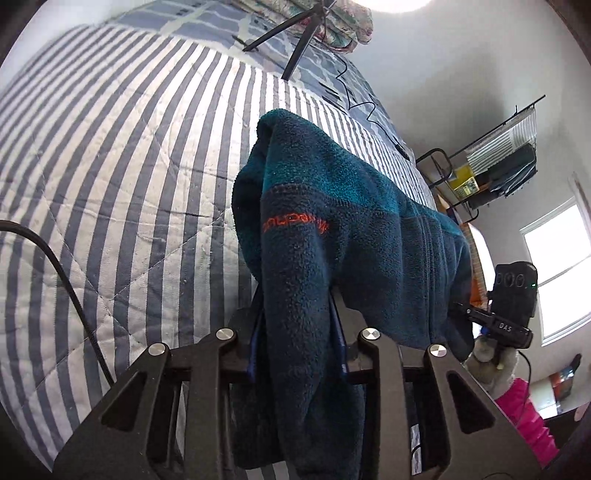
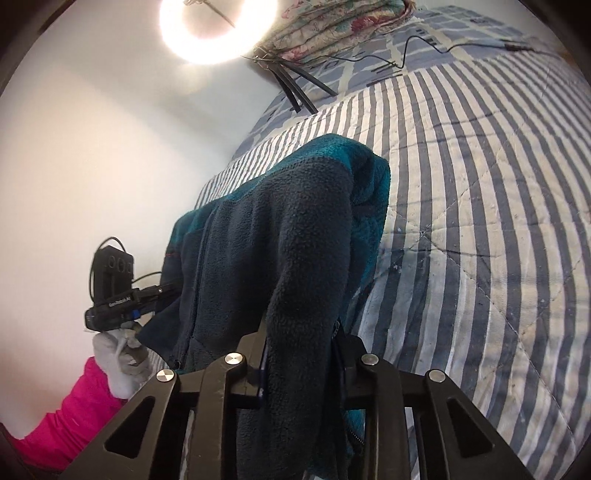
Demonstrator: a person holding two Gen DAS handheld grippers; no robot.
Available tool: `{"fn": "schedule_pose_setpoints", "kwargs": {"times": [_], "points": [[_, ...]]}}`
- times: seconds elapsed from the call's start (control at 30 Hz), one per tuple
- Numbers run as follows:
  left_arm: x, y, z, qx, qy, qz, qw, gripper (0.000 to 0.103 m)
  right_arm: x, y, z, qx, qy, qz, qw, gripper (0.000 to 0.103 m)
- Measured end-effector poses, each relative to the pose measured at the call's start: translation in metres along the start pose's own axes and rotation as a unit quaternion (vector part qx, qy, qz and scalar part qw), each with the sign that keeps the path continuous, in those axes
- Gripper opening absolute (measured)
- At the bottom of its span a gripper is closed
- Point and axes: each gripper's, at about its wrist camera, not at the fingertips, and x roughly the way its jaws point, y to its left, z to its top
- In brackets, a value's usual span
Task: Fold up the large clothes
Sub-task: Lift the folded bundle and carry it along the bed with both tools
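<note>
Here the bed [image 1: 110, 166], under a blue-and-white striped quilt, fills most of both views, running from 6 o'clock up toward 12, where folded floral bedding [image 2: 332, 26] and a dark tripod [image 1: 291, 40] sit at the far end. The fleece [image 1: 332, 229], dark navy with teal panels and orange lettering, hangs in the air above the quilt, stretched between the two tools, its far edge toward 12 o'clock and its near edge drooping at 6. The left hand-held gripper [image 1: 299, 314] is clamped on a thick bunch of that fleece, and the right hand-held gripper [image 2: 301, 336] is pinched on another bunch; each shows in the other's view, at 3 o'clock and 9 o'clock, in a gloved hand [image 2: 122, 362] with a pink sleeve [image 2: 66, 413]. No earlier view tells more. This looks like the lift at the start of a fold. Next, I judge, both grips must hold firm while the fleece is carried level and laid flat, without slack bunching between them.
</note>
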Motion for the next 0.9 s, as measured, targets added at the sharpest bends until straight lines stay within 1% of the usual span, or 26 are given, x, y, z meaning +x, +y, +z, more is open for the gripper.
{"fn": "schedule_pose_setpoints", "kwargs": {"times": [0.2, 0.37, 0.53, 0.7, 0.77, 0.9], "points": [[0.0, -0.032, -0.003, 0.031, -0.005, 0.03, 0.9991, 0.027, -0.014, 0.027, -0.004, -0.029, 0.0, -0.031, 0.999, 0.024], [-0.01, -0.059, -0.021, 0.056, -0.013, 0.038, 0.9976, 0.027, -0.036, 0.036, -0.018, -0.043, -0.004, -0.041, 0.998, 0.023], [-0.019, -0.093, -0.032, 0.092, -0.018, 0.039, 0.9948, 0.027, -0.068, 0.037, -0.031, -0.048, -0.017, -0.044, 0.998, 0.023], [-0.02, -0.128, -0.037, 0.122, -0.022, 0.031, 0.9917, 0.027, -0.105, 0.036, -0.037, -0.052, -0.036, -0.055, 0.996, 0.022], [-0.024, -0.138, -0.04, 0.131, -0.025, 0.027, 0.9906, 0.027, -0.116, 0.034, -0.037, -0.052, -0.044, -0.061, 0.996, 0.022], [-0.018, -0.163, -0.037, 0.147, -0.024, 0.017, 0.9887, 0.027, -0.135, 0.029, -0.032, -0.055, -0.059, -0.074, 0.994, 0.022]]}}
